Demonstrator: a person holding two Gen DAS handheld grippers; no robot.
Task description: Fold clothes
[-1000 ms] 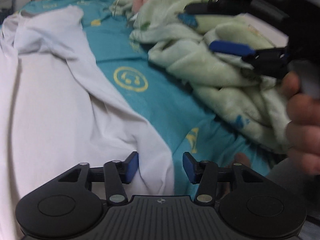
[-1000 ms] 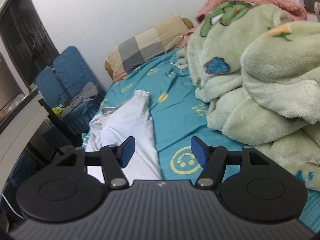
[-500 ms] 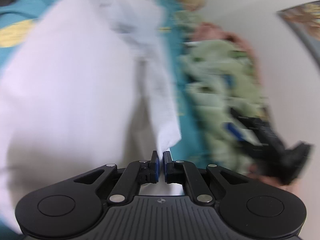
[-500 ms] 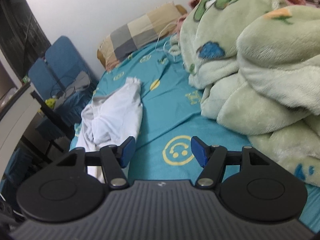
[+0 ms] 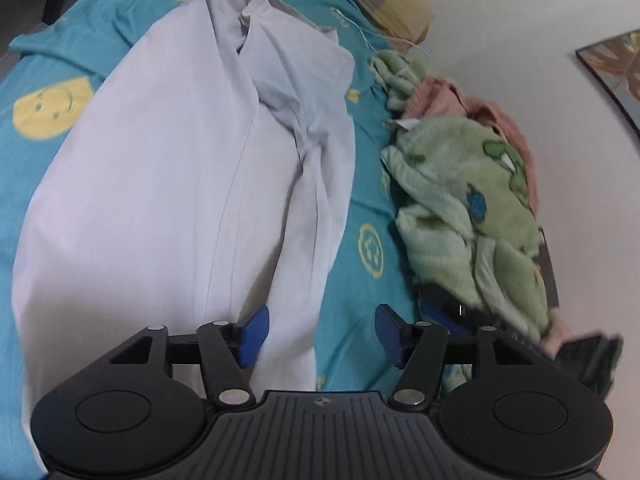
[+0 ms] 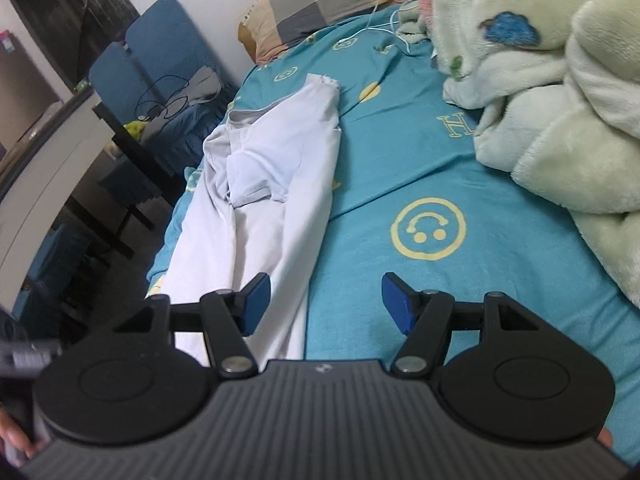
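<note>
One white shirt (image 5: pixel 192 184), one blanket (image 5: pixel 472 208).

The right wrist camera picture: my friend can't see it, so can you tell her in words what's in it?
A white shirt lies rumpled on a teal smiley-face bedsheet, and the right gripper hovers over its near edge with jaws wide open, holding nothing. A fluffy green blanket is piled to the right, and a checked pillow sits at the far end of the bed.
</note>
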